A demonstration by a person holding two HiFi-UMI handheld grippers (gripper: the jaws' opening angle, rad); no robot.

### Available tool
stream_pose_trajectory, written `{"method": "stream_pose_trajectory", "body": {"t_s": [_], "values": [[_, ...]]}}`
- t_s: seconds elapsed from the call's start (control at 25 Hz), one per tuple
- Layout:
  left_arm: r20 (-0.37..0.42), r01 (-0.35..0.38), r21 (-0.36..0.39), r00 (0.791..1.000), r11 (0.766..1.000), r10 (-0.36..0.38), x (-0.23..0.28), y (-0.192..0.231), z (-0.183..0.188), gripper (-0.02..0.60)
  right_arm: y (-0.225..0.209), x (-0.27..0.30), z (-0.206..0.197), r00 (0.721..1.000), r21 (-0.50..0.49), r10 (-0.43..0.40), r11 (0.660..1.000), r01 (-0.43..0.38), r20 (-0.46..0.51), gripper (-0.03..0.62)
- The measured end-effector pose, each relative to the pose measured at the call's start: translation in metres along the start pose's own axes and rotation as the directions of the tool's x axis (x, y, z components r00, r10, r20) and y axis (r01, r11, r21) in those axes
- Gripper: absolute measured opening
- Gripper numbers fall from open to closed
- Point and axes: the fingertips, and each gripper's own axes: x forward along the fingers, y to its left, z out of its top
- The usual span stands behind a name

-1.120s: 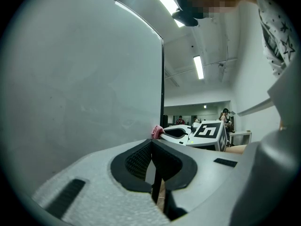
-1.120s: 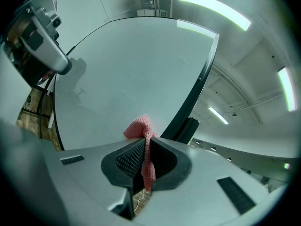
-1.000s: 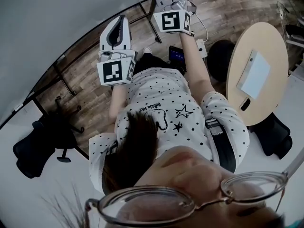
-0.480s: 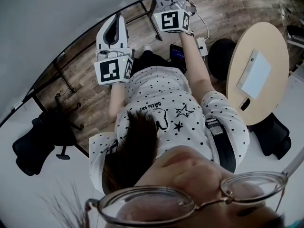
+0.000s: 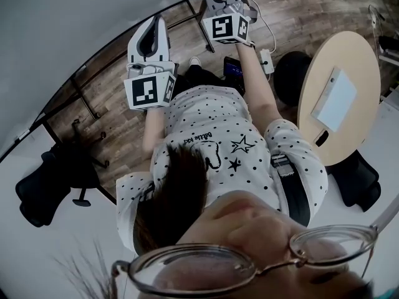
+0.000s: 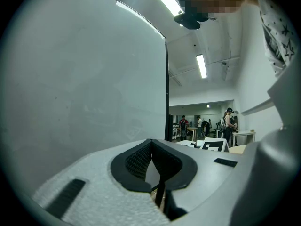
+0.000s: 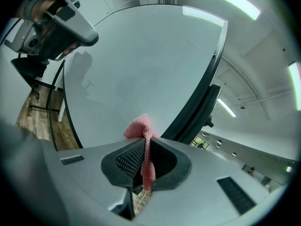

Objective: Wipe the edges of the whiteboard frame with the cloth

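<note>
At the whiteboard (image 5: 68, 23): I have both tools raised toward its pale face, arms stretched out ahead of the person's dotted shirt (image 5: 218, 142).
Right tool (image 7: 146, 147): closed on the cloth, with the two dark pads pinching it between them.
Cloth (image 7: 139, 127): pink and knitted. A bunched end pokes out past the tips and a strip hangs down between the pads. In the right gripper view it sits in front of the board's face, just beside the frame. I cannot tell whether it touches either one.
Frame (image 6: 167, 88): a thin dark edge. It is an upright line at the board's side in the left gripper view and a long curve across the head view.
Left tool (image 6: 151, 147): pads closed together at the tips, nothing between them. It points at the board's face, near the frame. The right gripper view shows it at top left, in front of the board.
Head view: the left tool sits lower than the right tool and to its left. The right tool's tips reach the picture's top edge.
Floor (image 5: 299, 11): wood planks below the board.
Round counter (image 5: 358, 48): pale wood, on the person's right, well apart from the board. A flat white thing (image 5: 333, 98) lies on it.
Chair (image 5: 47, 189): black, off to the left.
Background: past the frame, the left gripper view shows a lit room with several people (image 6: 183, 124) standing far off.
</note>
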Motion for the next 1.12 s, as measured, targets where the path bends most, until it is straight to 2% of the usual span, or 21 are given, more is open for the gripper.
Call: {"method": "stream_pose_trajectory", "body": {"t_s": [1.12], "values": [[-0.013,-0.01,-0.009,1.0,1.0,0.01,-0.003,0.005,-0.004,0.017,0.032,0.01,-0.037,0.994,0.018,0.081,0.997,-0.079,-0.08,0.031]]}}
